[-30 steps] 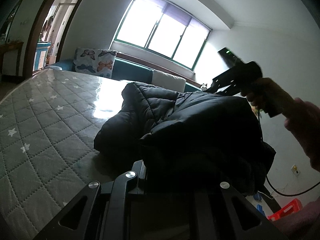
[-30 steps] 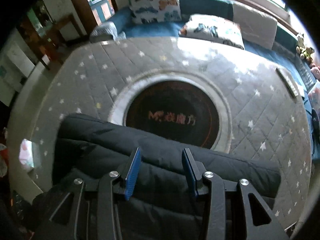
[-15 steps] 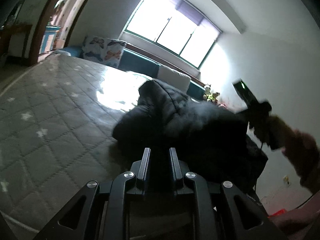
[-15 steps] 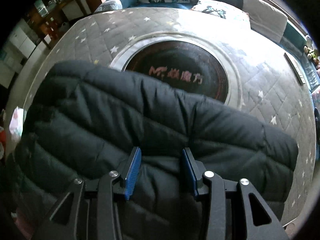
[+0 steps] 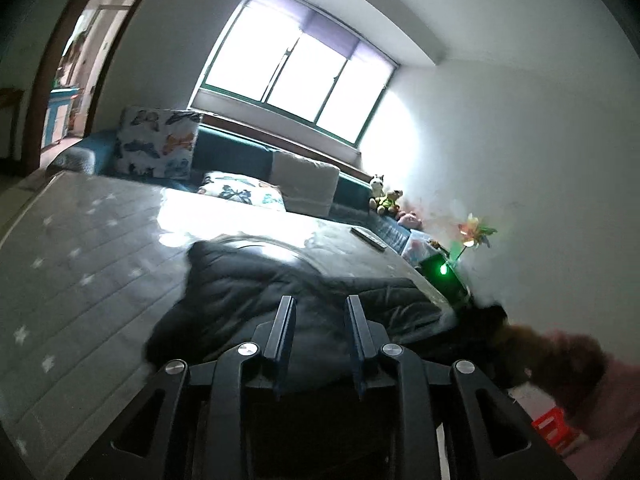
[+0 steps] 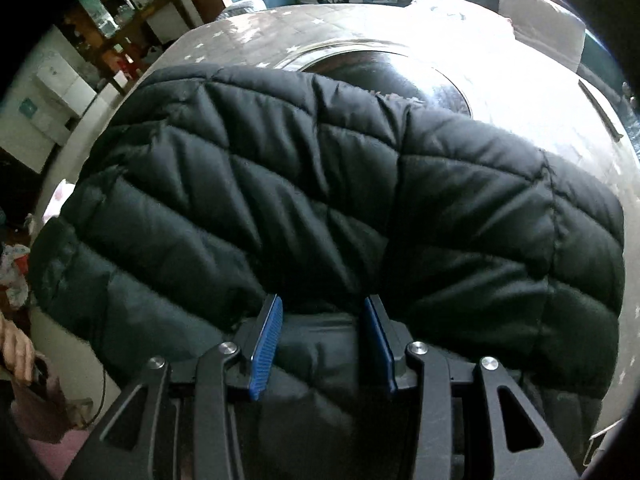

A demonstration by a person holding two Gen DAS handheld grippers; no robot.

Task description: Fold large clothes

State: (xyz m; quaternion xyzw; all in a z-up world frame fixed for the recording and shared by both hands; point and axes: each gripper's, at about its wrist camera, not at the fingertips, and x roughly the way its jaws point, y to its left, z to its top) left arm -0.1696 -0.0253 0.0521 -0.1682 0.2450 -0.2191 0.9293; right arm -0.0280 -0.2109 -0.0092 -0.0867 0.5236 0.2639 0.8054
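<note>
A large black quilted puffer jacket (image 6: 320,184) lies folded over on the grey star-quilted mattress (image 5: 80,280) near its front edge. It also shows in the left wrist view (image 5: 248,292). My left gripper (image 5: 321,308) is open, its jaws low over the jacket's near edge. My right gripper (image 6: 322,312) with blue pads (image 6: 266,336) is open just above the jacket's near fold; jacket fabric bulges between the jaws, not pinched. The right gripper body with a green light (image 5: 442,270) shows at the jacket's right end.
A round dark logo patch (image 6: 384,68) marks the mattress centre. Butterfly pillows (image 5: 156,148) and a white cushion (image 5: 306,188) sit on the teal bench under the window. A remote (image 5: 368,238) lies far right on the mattress. Toys (image 5: 384,198) and a red crate (image 5: 554,430) stand at the right.
The jacket dropped from lifted to lying flat on the mattress. My left gripper opened and let it go. My right gripper lowered closer over the jacket.
</note>
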